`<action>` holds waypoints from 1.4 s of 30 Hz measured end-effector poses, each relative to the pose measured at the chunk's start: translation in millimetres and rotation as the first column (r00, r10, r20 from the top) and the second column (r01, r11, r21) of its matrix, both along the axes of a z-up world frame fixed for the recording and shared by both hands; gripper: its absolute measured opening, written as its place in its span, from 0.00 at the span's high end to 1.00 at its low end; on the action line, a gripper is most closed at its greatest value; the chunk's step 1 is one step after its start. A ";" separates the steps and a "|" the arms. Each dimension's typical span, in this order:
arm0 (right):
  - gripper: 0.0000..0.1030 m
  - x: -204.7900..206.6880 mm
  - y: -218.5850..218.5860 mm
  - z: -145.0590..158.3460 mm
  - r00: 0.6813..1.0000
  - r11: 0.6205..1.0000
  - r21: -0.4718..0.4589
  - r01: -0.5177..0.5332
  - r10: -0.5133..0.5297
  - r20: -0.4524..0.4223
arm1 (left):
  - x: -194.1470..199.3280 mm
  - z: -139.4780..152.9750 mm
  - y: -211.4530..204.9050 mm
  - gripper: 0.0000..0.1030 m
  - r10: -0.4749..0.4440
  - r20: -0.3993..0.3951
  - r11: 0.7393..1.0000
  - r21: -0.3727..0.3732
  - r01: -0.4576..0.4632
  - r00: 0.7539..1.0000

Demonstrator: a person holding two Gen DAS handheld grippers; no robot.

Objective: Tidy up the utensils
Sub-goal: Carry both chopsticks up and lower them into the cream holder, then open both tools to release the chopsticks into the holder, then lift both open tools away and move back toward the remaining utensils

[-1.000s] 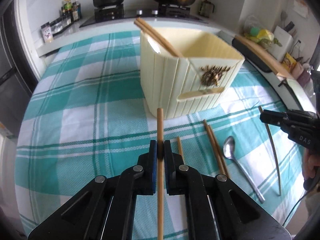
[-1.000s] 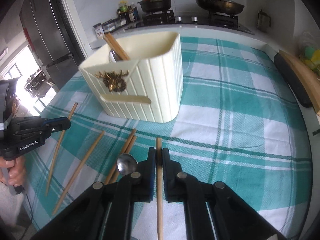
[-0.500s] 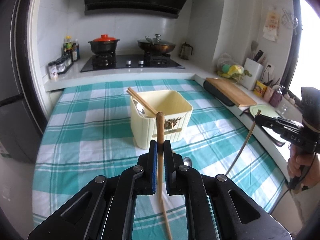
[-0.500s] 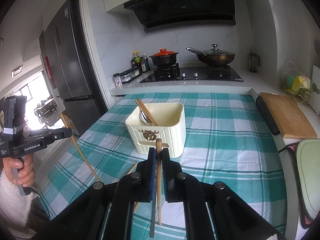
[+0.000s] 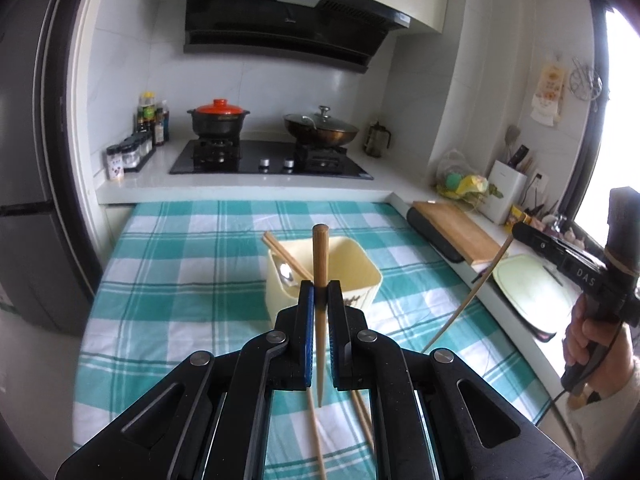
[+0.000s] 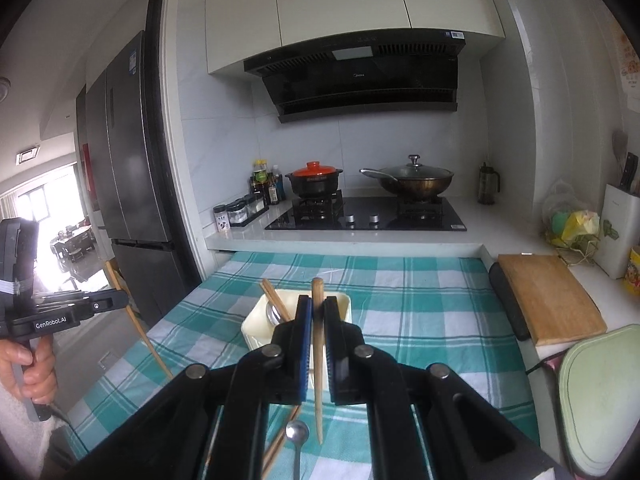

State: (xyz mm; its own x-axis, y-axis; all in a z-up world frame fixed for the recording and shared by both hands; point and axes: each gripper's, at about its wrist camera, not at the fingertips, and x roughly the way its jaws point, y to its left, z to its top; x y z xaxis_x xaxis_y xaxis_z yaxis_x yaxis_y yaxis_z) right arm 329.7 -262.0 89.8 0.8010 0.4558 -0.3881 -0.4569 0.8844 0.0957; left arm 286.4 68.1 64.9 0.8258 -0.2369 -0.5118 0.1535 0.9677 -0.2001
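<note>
Left wrist view: we hold left gripper [image 5: 319,294] clamped on chopstick [image 5: 319,264], thick end up, above loose chopsticks [image 5: 362,420] on checked cloth [image 5: 180,280]. Right gripper [image 6: 317,312] likewise pinches second chopstick [image 6: 317,344], spoon [image 6: 297,438] lying below. Farther off, cream holder [image 5: 360,276] already carries chopsticks and spoon. Our judgement: tip thin ends down, centre over holder opening, lower before letting go.

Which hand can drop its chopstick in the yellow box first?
Probably left, narrowly. The left hand-held gripper, clamping the left chopstick, has the yellow box centred straight ahead; from the right hand-held gripper, clamping the right chopstick, the box sits slightly leftward.
</note>
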 end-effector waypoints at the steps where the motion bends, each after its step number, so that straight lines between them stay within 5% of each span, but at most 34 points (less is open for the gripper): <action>1: 0.94 5.6 4.4 6.8 1.000 1.000 -0.003 0.000 0.000 0.016 | 6.3 6.1 2.3 0.96 0.012 0.009 1.000 -0.009 -0.012 1.000; 8: 0.94 50.0 32.8 49.6 0.992 0.999 0.031 -0.011 0.007 0.125 | 56.3 50.6 13.2 0.96 0.114 0.109 0.991 -0.078 -0.106 0.988; 13: 0.94 93.2 58.6 38.3 0.990 1.000 -0.016 -0.016 0.018 0.138 | 108.0 43.8 8.1 0.96 0.170 0.103 0.984 -0.073 -0.163 0.980; 19: 0.94 155.7 84.9 -19.5 0.998 0.992 -0.115 -0.049 0.043 -0.050 | 166.5 -13.2 2.9 0.96 0.179 -0.049 0.982 -0.060 -0.181 0.983; 24: 0.92 195.5 105.6 -70.3 0.960 0.986 -0.110 -0.124 0.092 -0.265 | 204.0 -66.1 -9.1 0.95 0.144 -0.193 0.989 -0.016 -0.150 0.971; 26: 0.89 202.6 112.8 -81.9 0.947 0.989 -0.075 -0.126 0.098 -0.306 | 213.5 -80.0 -15.4 0.95 0.141 -0.240 0.990 0.015 -0.141 0.960; 27: 0.75 204.0 115.9 -86.0 0.942 0.990 -0.049 -0.131 0.109 -0.319 | 214.8 -84.3 -17.7 0.90 0.141 -0.252 0.990 0.029 -0.138 0.958; 29: 0.49 199.8 119.3 -88.1 0.942 0.992 -0.012 -0.128 0.118 -0.314 | 210.1 -86.1 -19.0 0.71 0.131 -0.249 0.991 0.042 -0.124 0.960; 30: 0.49 194.0 119.7 -87.3 0.947 0.992 -0.008 -0.122 0.114 -0.300 | 204.0 -84.5 -17.5 0.54 0.138 -0.238 0.990 0.053 -0.129 0.962; 32: 0.49 178.5 118.7 -83.3 0.954 0.992 -0.014 -0.127 0.119 -0.274 | 187.0 -76.5 -12.8 0.40 0.151 -0.206 0.987 0.079 -0.138 0.967; 36: 0.49 134.8 102.9 -77.9 0.964 0.990 -0.041 -0.137 0.124 -0.236 | 135.4 -67.3 1.6 0.25 0.128 -0.179 0.984 0.146 -0.102 0.975; 42: 0.49 55.4 65.3 -93.6 0.954 0.974 -0.143 -0.176 0.133 -0.270 | 44.4 -82.2 25.6 0.22 0.136 -0.237 0.943 0.328 -0.053 0.962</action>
State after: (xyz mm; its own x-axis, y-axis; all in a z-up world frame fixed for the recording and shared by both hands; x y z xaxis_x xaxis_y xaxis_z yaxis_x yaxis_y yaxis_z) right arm 385.1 -196.7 -3.8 0.5887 0.4793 -0.6509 -0.5683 0.8181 0.0884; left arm 330.8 93.7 -17.3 0.6695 0.0439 -0.7415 0.0429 0.9943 0.0975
